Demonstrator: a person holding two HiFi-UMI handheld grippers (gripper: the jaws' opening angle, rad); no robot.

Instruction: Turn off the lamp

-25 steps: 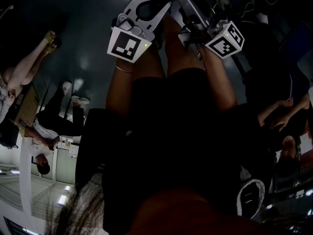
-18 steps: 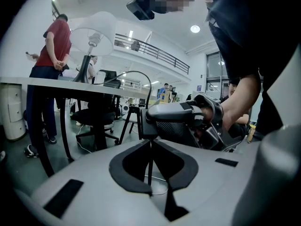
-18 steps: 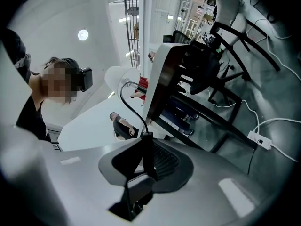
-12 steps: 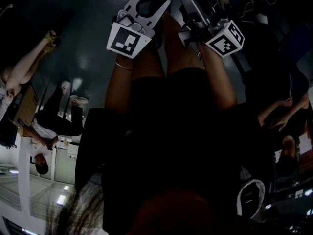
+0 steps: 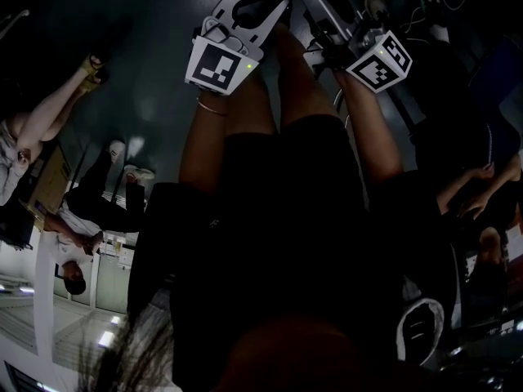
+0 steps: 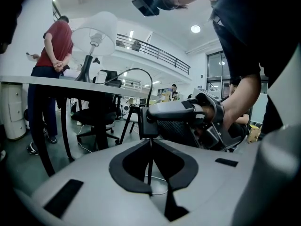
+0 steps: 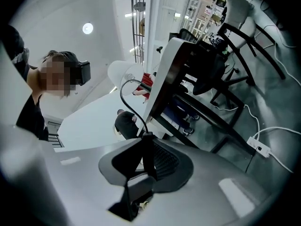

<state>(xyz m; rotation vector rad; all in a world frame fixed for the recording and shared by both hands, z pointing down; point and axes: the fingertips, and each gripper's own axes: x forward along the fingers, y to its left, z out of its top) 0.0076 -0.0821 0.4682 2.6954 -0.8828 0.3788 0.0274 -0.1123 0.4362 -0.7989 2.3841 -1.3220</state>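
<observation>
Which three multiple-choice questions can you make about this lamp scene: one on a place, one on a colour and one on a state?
1. Where does the lamp stand?
A. on the floor
B. on the table
C. on a chair

2. What colour is the lampshade?
A. red
B. white
C. green

3. How do the left gripper's jaws stand?
A. wide apart and empty
B. together on a cup
C. together on the cord

Answers:
1 B, it rests on the table.
2 B, the shade looks plain white.
3 C, the jaws meet round the thin black cord.
</observation>
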